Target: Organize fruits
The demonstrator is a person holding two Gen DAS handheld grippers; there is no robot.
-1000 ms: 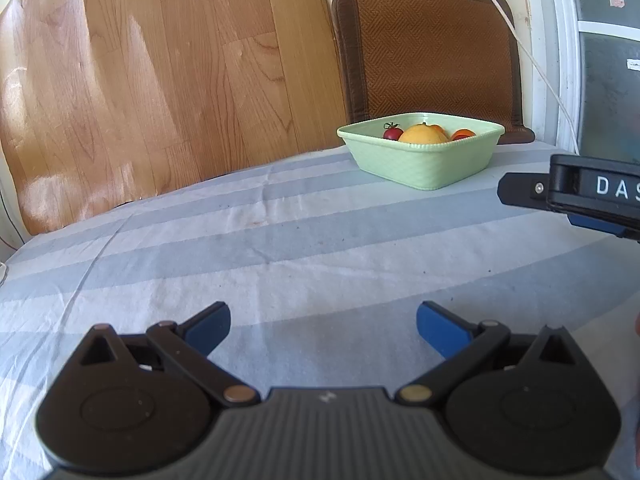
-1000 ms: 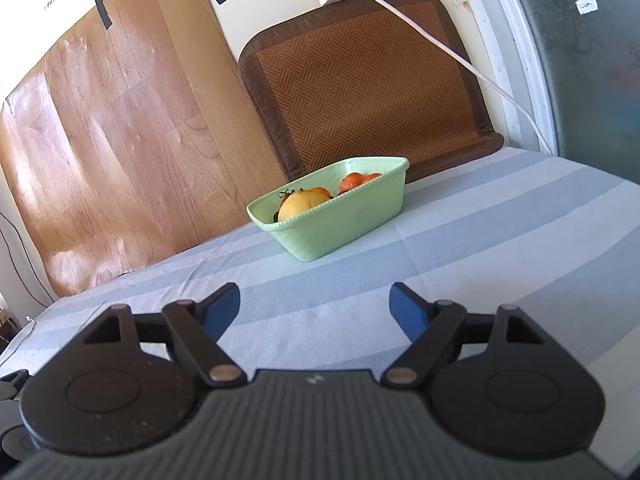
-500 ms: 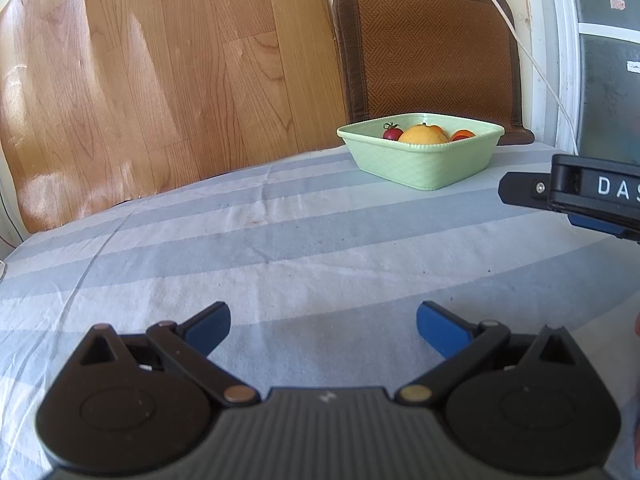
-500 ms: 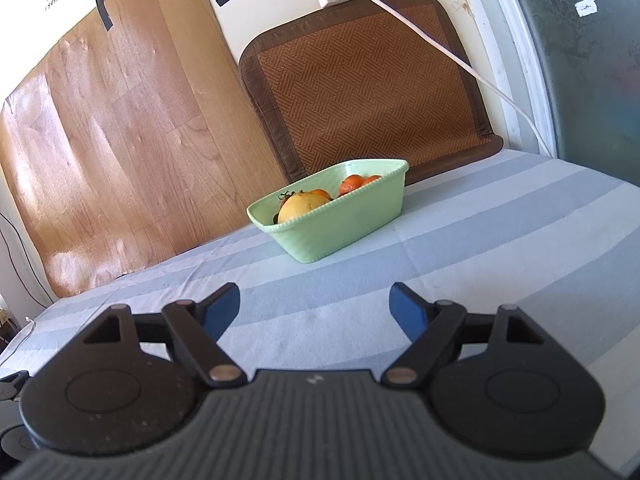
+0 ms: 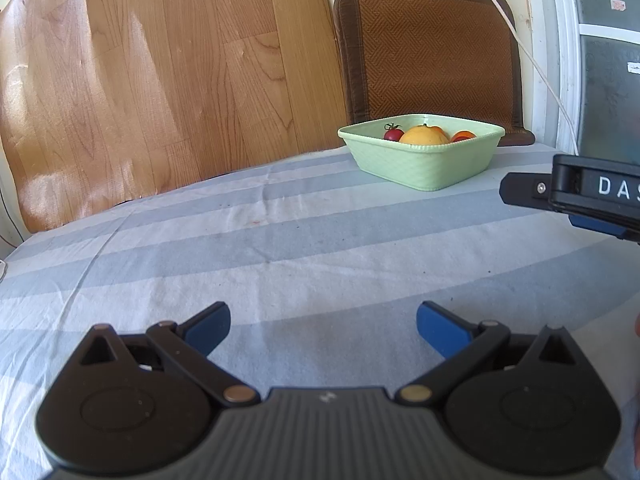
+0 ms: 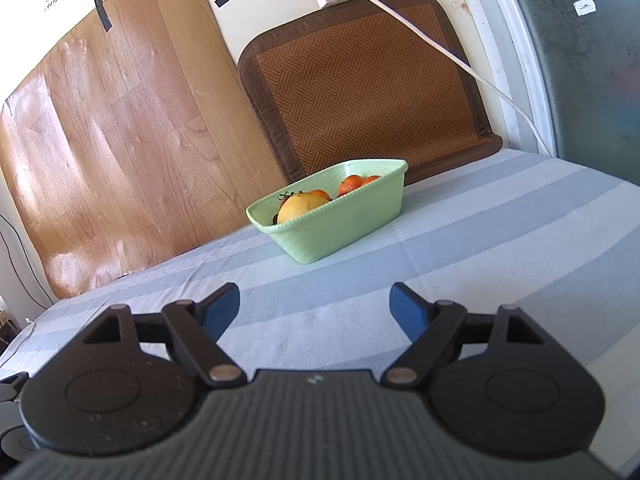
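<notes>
Green is the colour of the bowl (image 5: 424, 160), and it sits on the striped cloth (image 5: 280, 264) near the wall. From the bowl, the left gripper (image 5: 323, 326) is well back and off to the left, with its blue jaws wide apart and nothing between them. The right gripper (image 6: 315, 307) is more straight in front of the bowl and looks the nearer one — its jaws are wide and empty too. The bowl's long side runs slanted across the right gripper's view. Inside are a big yellow-orange fruit (image 6: 304, 208), small orange ones (image 6: 352, 184) and a little red tomato (image 5: 394, 134) — all already in.
</notes>
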